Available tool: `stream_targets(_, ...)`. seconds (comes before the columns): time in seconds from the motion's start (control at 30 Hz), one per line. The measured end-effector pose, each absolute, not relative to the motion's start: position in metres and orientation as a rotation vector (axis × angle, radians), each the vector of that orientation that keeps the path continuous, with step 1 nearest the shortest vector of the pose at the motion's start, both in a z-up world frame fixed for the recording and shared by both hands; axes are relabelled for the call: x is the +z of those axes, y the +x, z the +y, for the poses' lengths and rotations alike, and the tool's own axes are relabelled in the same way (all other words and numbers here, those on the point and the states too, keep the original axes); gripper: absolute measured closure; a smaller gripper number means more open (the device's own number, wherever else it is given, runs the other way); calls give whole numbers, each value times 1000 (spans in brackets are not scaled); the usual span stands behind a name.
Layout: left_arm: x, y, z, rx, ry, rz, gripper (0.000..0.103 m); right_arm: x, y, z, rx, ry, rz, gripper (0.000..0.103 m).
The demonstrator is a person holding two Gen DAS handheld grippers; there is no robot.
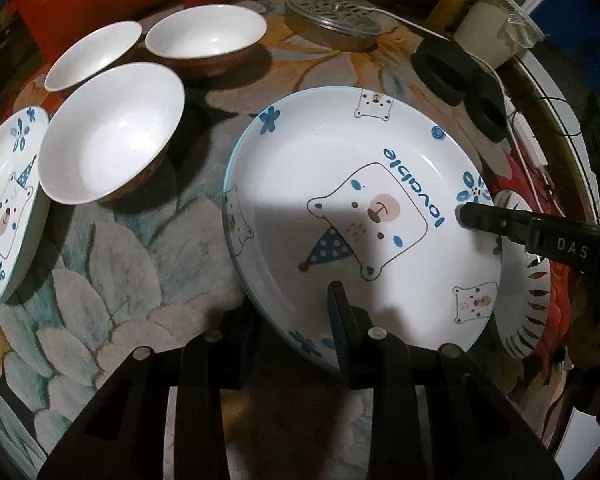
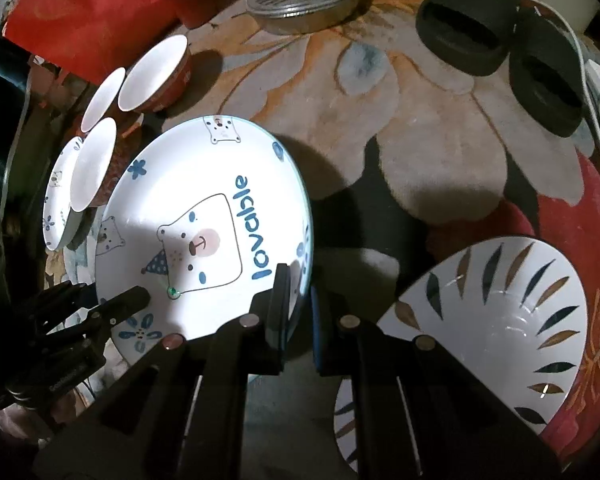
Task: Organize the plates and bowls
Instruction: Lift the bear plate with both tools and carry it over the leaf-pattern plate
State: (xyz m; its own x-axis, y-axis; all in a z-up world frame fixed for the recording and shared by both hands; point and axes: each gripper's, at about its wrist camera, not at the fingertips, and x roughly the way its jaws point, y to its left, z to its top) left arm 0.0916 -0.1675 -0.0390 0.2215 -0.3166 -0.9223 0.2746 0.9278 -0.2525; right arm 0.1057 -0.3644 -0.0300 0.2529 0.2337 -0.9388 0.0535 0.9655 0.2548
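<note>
- the white ceramic bear-print plate (image 1: pixel 356 216) reading "lovable" sits at frame centre, tilted, pinched at two rims; uneven lifting could twist it loose onto the floral tablecloth (image 1: pixel 112 308).
- the left gripper (image 1: pixel 296 320) clamps its near rim and the right gripper (image 2: pixel 300 300) its right rim; either shallow bite may slip.
- the leaf-patterned white plate (image 2: pixel 500 320), lower right, lies just beside and could be struck.
- the three white bowls (image 1: pixel 112 132), upper left, risk less.
</note>
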Motion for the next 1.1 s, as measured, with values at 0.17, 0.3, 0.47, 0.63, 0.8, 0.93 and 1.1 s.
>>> stream_targets(0.17,-30,89,-177,-439,-25,1260,70,-19,98,-375,103,265,1290,93)
stream_targets(0.3,-25,85,-194,-472,-6,1253,70,-13,88,-387,71,269,1282,93)
stream_targets(0.47,-22,77,-219,-525,20,1247,70,-7,68,-411,18,301,1279,92)
stream_targets(0.63,-18,68,-252,-582,66,1231,70,-3,45,-434,-35,324,1284,92)
stream_targets(0.8,-15,57,-286,-641,120,1213,70,-3,21,-466,-92,358,1298,91)
stream_targets(0.93,-17,48,-313,-686,154,1214,70,-6,3,-490,-135,385,1310,91)
stream_targets(1.1,-21,36,-338,-727,196,1208,70,-13,-17,-510,-176,414,1329,91)
